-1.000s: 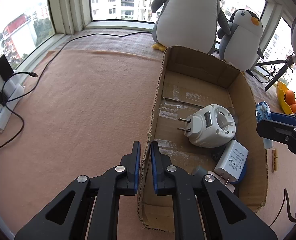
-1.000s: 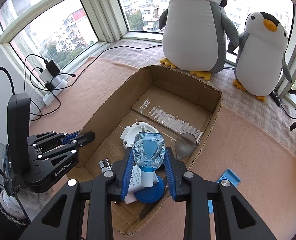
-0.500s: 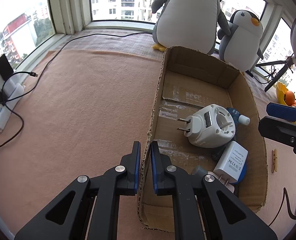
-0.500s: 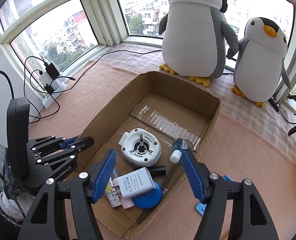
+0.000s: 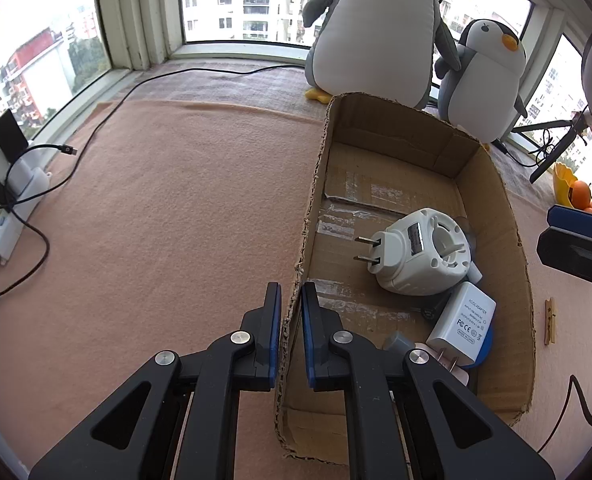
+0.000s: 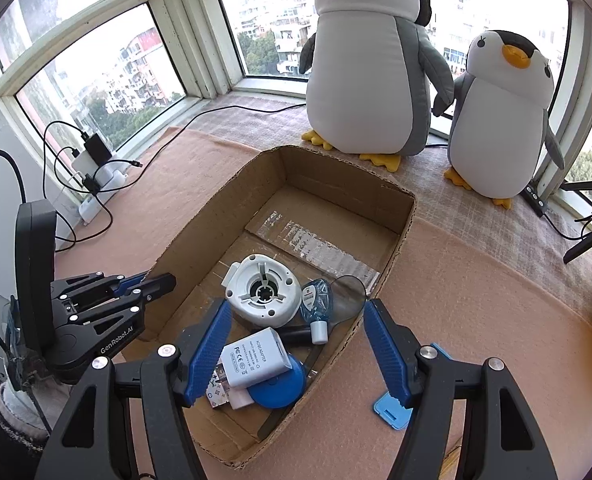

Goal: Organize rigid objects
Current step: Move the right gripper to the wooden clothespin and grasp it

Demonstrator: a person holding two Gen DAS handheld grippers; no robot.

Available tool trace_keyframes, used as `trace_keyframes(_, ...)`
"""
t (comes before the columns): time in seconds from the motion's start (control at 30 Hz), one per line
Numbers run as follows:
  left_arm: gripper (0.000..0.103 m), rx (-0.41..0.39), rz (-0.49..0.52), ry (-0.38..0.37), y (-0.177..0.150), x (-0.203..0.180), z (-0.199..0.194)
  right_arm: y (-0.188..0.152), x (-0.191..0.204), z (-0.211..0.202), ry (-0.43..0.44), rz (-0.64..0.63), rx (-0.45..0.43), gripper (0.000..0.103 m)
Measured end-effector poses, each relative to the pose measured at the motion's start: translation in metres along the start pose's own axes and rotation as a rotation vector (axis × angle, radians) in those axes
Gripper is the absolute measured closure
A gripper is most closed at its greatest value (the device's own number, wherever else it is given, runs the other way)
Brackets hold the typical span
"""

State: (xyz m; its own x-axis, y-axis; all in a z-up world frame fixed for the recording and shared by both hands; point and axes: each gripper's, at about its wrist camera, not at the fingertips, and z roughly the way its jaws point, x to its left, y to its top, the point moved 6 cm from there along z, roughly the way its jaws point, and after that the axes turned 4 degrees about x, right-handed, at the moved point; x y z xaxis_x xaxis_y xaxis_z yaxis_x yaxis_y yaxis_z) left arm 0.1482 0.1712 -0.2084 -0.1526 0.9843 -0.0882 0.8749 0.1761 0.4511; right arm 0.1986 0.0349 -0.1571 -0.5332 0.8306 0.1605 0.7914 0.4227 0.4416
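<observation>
Two grippers are in play, and reading left to right, the left gripper (image 5: 291, 308) comes first: its blue pads are pinched together on the near-left wall of the cardboard box (image 5: 492, 184), one pad outside, one inside, holding the box steady on the pink blanket (image 5: 167, 208). That's good technique, and my call is it should keep that pinch while items are going in.

Moving right into the box: the white plug-in device (image 6: 263, 290) lies near the middle, the white charger (image 6: 255, 357) sits in front of it on top of a round blue lid (image 6: 281, 386), and the small blue bottle (image 6: 315, 306) lies against the device's right side, cap toward the camera. It's in the box, resting free.

Further right, the right gripper (image 6: 298, 354) has just been spreading its jaws; they stand wide apart above the near end of the box with nothing clamped between them. So the drop looks finished.

Next candidate, I'd say, is the light blue clip-like piece (image 6: 392, 410) on the blanket just outside the box's right wall, partly hidden behind the right finger. To do it well: lift clear of the wall first, then come down over the piece with jaws straddling it.
</observation>
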Motion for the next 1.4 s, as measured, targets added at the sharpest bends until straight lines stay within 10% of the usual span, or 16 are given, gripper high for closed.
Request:
trace_keyframes(0.67, 0.094, 0.003, 0.005, 0.004, -0.002, -0.001, -0.006, -0.039, -0.088, -0.027, -0.059, 0.122, 0.033, 0.039)
trace_keyframes(1.13, 0.075, -0.006, -0.014, -0.01, -0.003, -0.005, -0.017, -0.079, -0.144, -0.028, -0.082, 0.283, 0.108, 0.039)
trace_keyframes(1.4, 0.071, -0.028, -0.017, -0.017, -0.004, -0.004, -0.031, -0.1, -0.149, -0.011, -0.066, 0.345, 0.185, 0.056)
